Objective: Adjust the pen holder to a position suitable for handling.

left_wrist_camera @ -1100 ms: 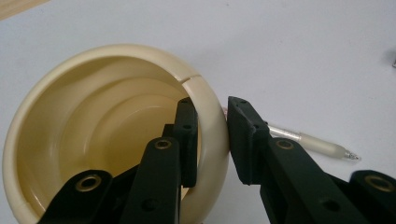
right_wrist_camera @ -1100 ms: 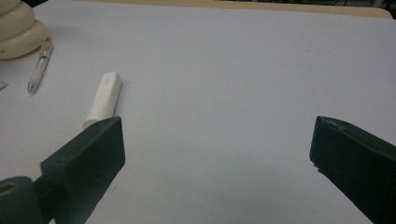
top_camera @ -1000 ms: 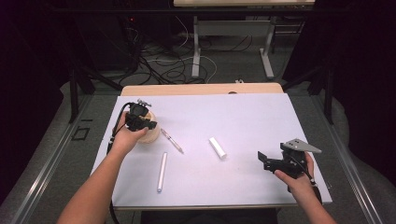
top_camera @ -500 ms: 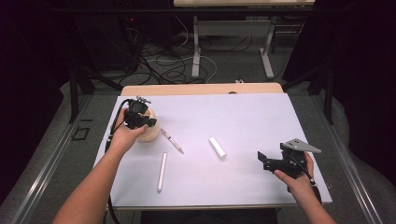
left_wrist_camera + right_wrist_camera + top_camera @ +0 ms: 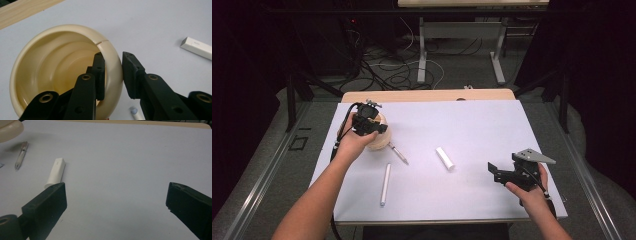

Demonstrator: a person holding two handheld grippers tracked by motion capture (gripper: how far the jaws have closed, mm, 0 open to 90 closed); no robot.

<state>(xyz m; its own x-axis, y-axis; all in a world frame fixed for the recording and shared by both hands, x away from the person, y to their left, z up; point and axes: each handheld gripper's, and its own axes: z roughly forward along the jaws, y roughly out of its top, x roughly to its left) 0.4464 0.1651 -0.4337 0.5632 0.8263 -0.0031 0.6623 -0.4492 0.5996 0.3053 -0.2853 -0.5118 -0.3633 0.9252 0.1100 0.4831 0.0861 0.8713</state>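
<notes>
Left gripper view: left gripper [image 5: 113, 75] clamps bowl [image 5: 50, 72] rim, hiding bowl's lower edge; right gripper [image 5: 116, 205] jaws apart.

White sheet [image 5: 492, 130], wooden table edge [image 5: 427, 95], floor cables [image 5: 402, 65]
</notes>
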